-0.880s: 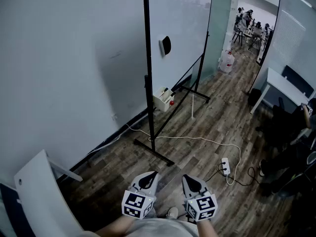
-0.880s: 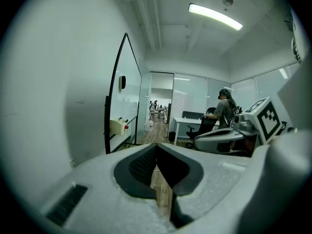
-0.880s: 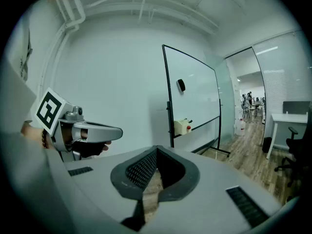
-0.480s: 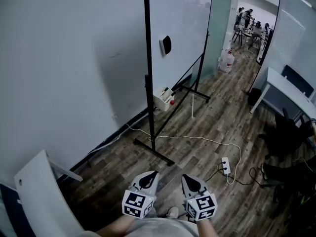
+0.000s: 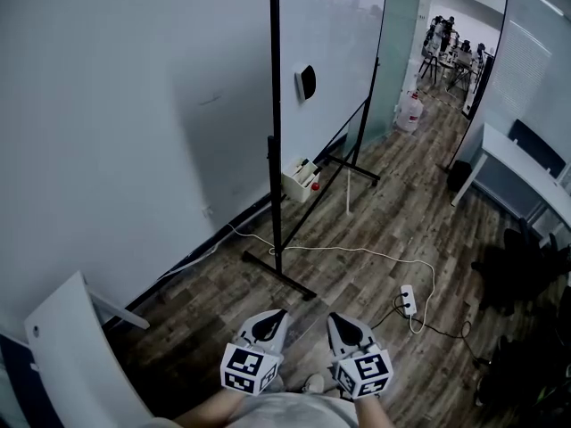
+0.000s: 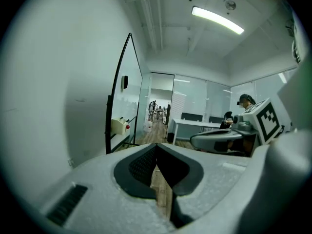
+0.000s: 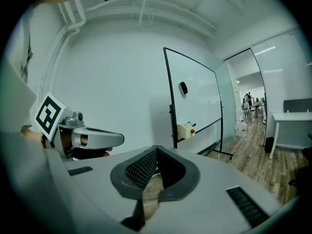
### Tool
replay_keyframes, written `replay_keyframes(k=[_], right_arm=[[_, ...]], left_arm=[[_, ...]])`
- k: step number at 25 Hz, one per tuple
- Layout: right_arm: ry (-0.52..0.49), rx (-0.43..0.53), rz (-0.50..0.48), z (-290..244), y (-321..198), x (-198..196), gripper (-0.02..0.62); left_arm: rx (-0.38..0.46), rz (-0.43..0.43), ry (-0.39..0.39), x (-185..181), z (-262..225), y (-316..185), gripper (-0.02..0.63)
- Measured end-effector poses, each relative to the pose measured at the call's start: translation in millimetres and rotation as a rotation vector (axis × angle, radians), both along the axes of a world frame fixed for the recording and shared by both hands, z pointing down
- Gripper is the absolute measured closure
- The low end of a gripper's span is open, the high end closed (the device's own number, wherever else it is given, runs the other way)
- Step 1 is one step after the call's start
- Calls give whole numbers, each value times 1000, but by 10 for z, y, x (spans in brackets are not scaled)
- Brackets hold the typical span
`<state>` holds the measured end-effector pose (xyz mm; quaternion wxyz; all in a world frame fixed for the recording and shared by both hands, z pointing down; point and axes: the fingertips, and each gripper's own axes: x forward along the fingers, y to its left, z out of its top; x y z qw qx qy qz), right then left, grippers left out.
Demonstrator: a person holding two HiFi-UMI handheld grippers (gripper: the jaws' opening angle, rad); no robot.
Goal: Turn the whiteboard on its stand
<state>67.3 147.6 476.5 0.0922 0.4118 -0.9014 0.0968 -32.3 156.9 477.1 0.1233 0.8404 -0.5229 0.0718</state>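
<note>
Holding the left gripper [image 5: 272, 316] and the right gripper [image 5: 337, 320] closed and empty near your body, you probably have nothing to grasp yet, because the whiteboard [image 5: 328, 52] stands far off on its stand [image 5: 277, 194] by the left wall [image 5: 125, 114].

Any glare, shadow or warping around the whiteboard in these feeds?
Head view: dim, the black-framed white whiteboard throws a soft shadow on the wall. Left gripper view: fisheye, dark corners, bright ceiling strip light. Right gripper view: fisheye bows the board's frame.

Pale wall [image 5: 107, 105], wood-plank floor [image 5: 384, 226], white desk [image 5: 516, 156]; ceiling strip light [image 6: 217, 19]
</note>
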Motion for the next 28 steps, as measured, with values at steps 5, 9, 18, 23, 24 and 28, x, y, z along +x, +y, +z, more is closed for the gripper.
replay_keyframes(k=[5, 9, 18, 23, 24, 28], right_arm=[[0, -1, 13, 48, 42, -156, 589], [-2, -19, 32, 114, 55, -257, 589], [-17, -41, 31, 239, -195, -335, 589], [-17, -48, 7, 319, -596, -354, 589], [-17, -49, 2, 320, -704, -350, 589], [-16, -37, -17, 258, -1182, -255, 589]], left_arm=[[3, 13, 3, -196, 33, 12, 595], [1, 24, 7, -326, 76, 24, 595], [11, 40, -3, -349, 129, -252, 595], [2, 23, -5, -335, 227, -635, 595], [2, 21, -6, -322, 233, -740, 595], [9, 14, -5, -191, 192, -1198, 595]])
